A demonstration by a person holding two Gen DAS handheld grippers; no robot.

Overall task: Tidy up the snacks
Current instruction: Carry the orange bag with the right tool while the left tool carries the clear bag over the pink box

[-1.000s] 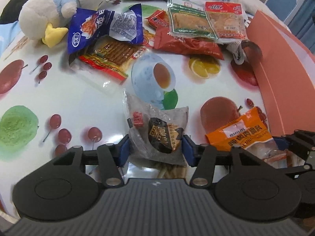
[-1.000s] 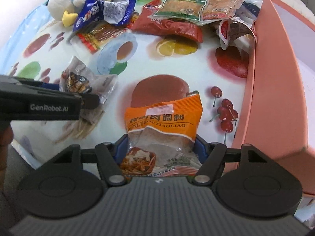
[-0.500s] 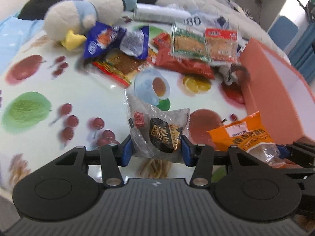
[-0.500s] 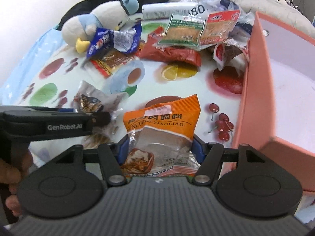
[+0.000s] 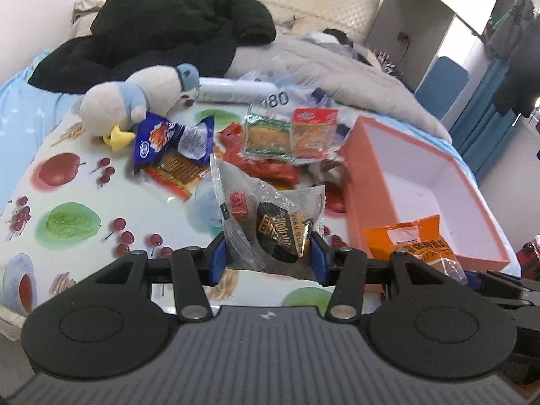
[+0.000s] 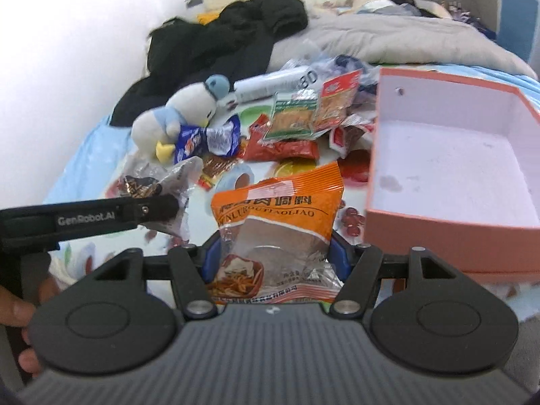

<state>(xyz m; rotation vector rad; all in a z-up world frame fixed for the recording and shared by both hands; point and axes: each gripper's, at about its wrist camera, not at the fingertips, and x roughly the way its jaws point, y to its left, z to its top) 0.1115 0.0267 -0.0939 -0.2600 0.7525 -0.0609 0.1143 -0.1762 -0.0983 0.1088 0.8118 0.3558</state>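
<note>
Left wrist view: a clear packet with a dark snack inside is squeezed between the two blue pads of the left gripper. The packet is held up above the fruit-print tablecloth, and its top corner points up and to the left. To the right, the orange seasoning packet is seen in front of the near wall of the pink box.

In the right wrist view, the orange seasoning packet is gripped by its lower part in the right gripper, with its top edge standing upright. The pink box lies just to the right of it, open, with a white inside. The left gripper is seen from the side on the left, closed on the clear packet.

Far across the cloth, more snacks are piled together: a blue wrapper, a red packet, and a green-edged packet beside a red-topped one. A plush penguin is lying at the far left of the pile. What looks like a white roll lies behind the pile, though it is blurry. A black coat is heaped on the bed behind.
</note>
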